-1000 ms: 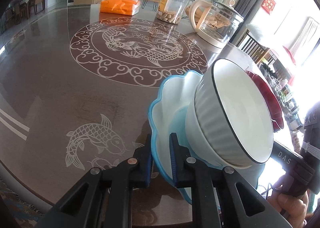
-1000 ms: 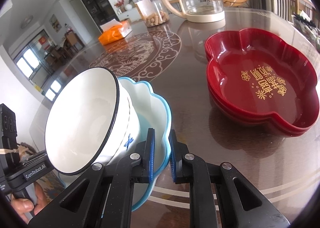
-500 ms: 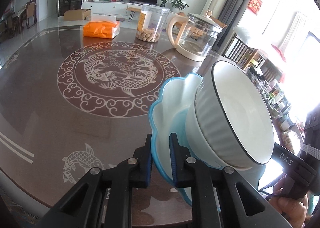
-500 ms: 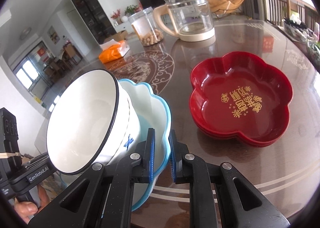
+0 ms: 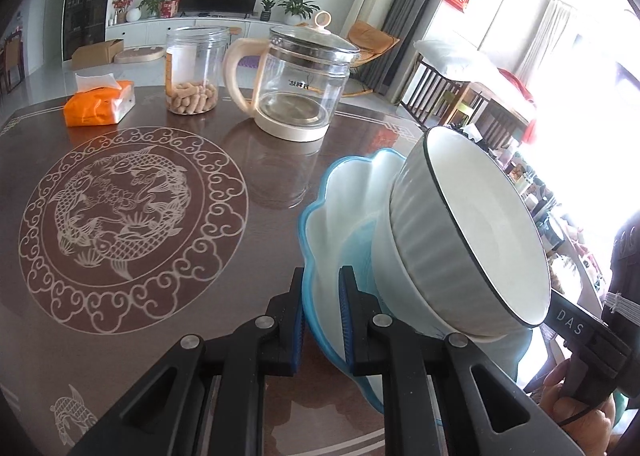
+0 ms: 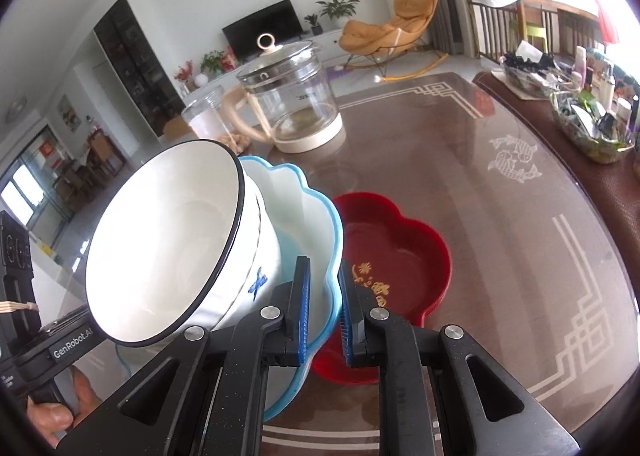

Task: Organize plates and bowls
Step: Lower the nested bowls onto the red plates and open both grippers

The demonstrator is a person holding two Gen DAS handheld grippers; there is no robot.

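Left tool (image 5: 322, 314) at bottom center of the left wrist view, both pads clamped on the rim of the blue scalloped plate (image 5: 344, 191); plate is held tilted, off the table (image 5: 160, 296). 2 nested white bowls sit in the plate, leaning toward the right of that frame: top bowl (image 5: 484, 232) ribbed grey outside with a dark rim, lower bowl (image 5: 390, 280) white under it. Right tool (image 6: 323, 310) at bottom center of the right wrist view, pads pinched on the opposite edge of the same plate (image 6: 316, 215), so both tools carry it together. In that view the bowls fill the left half, top bowl (image 6: 168, 240) opening toward the lower left, a blue mark on the lower bowl's (image 6: 264, 268) side. Red flower-shaped dish (image 6: 396, 252) with gold characters lies on the table (image 6: 520, 256) at center frame, partly hidden behind the plate and right tool; looks like more than 1 stacked, cannot tell count. Glass kettle (image 5: 296, 83) with cream handle and base stands upper center of the left wrist view, clear jar of snacks (image 5: 194, 67) just left of it, orange tissue pack (image 5: 100, 101) at upper left. Round dragon inlay (image 5: 132, 223) on the table at left center. Kettle (image 6: 288, 95) also upper center in the right wrist view.
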